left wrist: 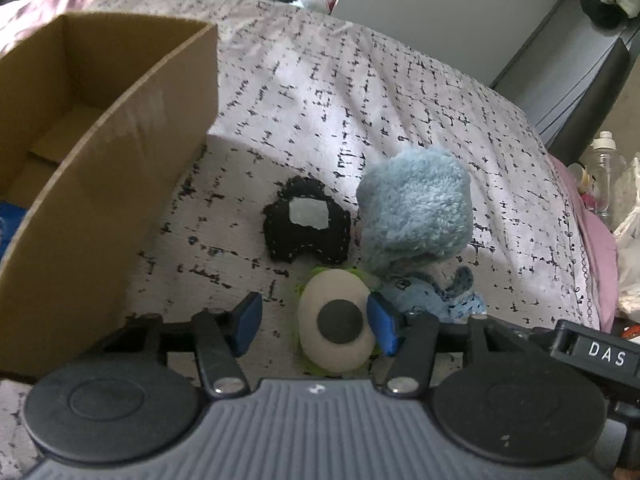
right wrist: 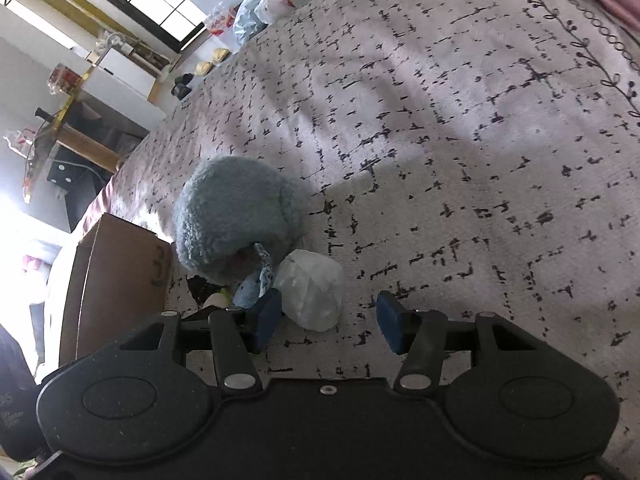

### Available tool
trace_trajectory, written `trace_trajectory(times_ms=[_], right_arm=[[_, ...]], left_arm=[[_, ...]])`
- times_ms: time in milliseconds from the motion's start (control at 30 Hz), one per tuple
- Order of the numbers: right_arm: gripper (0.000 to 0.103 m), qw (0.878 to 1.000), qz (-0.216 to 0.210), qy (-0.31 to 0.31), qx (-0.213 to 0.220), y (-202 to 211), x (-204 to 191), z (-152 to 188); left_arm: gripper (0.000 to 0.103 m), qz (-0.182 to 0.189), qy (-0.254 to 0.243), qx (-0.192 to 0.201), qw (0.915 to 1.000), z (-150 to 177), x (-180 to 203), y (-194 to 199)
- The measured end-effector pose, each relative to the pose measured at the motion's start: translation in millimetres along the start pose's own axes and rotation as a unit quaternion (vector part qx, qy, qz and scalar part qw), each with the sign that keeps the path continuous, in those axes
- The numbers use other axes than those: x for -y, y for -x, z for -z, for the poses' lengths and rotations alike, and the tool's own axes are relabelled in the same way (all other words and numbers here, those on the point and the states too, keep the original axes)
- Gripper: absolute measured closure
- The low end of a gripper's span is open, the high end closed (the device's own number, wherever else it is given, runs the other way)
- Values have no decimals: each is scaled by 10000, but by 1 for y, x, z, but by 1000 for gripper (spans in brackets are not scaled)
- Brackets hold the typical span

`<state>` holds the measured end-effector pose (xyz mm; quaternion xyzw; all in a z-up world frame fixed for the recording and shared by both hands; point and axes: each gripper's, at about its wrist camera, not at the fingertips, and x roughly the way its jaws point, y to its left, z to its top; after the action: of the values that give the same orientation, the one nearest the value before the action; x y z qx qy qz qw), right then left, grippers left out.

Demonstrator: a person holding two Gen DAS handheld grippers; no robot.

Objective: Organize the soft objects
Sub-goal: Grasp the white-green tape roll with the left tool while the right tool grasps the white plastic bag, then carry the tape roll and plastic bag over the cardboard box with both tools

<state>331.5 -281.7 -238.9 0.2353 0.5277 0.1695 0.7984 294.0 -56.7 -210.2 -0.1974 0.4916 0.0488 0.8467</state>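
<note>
Blue-padded fingers of the left gripper [left wrist: 316,322] stand about half spread around a round green plush with one big cream eye and black pupil [left wrist: 335,320]. Its right pad touches the toy's flank; the left pad is apart from it, so I judge the toy not yet pinched. The toy's long axis runs roughly along the fingers, away from the camera. Beyond the eye plush lies a black felt plush with a pale visor patch [left wrist: 306,222]; to the eye plush's right sits a fluffy blue-grey doll [left wrist: 414,216]. Left of it stands the open brown cardboard box [left wrist: 120,168], the likely destination.

Over on the right gripper [right wrist: 328,322], the fingers are likewise half spread, astride a crumpled translucent white bag [right wrist: 312,292] on the speckled grey bedspread [right wrist: 460,140]; the bag lies beside the left pad, unclamped. Both grippers pitch steeply down.
</note>
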Motion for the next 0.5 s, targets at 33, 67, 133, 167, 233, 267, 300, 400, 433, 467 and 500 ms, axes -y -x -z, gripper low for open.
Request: trace_trajectory(times_ms=[33, 67, 133, 167, 233, 267, 300, 400, 433, 467, 500], right_arm=[[50, 10000, -45, 15, -3, -2, -1, 0], [50, 10000, -56, 33, -17, -4, -2, 0], [50, 9999, -21, 100, -20, -8, -5, -1], [50, 9999, -12, 119, -17, -10, -6, -2], [50, 9999, -45, 133, -6, -12, -6, -2], [51, 9999, -37, 147, -7, -13, -6, -2], [55, 9999, -26, 168, -17, -14, -7, -2], [72, 9996, -93, 277, -10, -13, -12, -2], [72, 9993, -86, 364, -3, -13, -16, -1], [72, 9990, -107, 428, 6, -11, -18, 0], [72, 9988, -128, 463, 8, -10, -20, 1]], left_arm=[[47, 19, -1, -31, 10000, -1, 0, -3], [48, 26, -1, -69, 10000, -1, 0, -5], [48, 66, -10, -129, 9999, -1, 2, -9], [49, 88, -37, -142, 9999, -1, 3, -10], [56, 170, -59, -192, 9997, 0, 6, -12], [62, 234, 2, -234, 9995, 0, 6, -14], [65, 248, 75, -261, 9993, 0, 5, -14], [71, 232, 59, -242, 9994, -1, 5, -10], [72, 207, 36, -211, 9996, -1, 5, -6], [72, 171, -1, -169, 9997, -1, 6, -3], [72, 141, -31, -126, 9998, -2, 6, 0]])
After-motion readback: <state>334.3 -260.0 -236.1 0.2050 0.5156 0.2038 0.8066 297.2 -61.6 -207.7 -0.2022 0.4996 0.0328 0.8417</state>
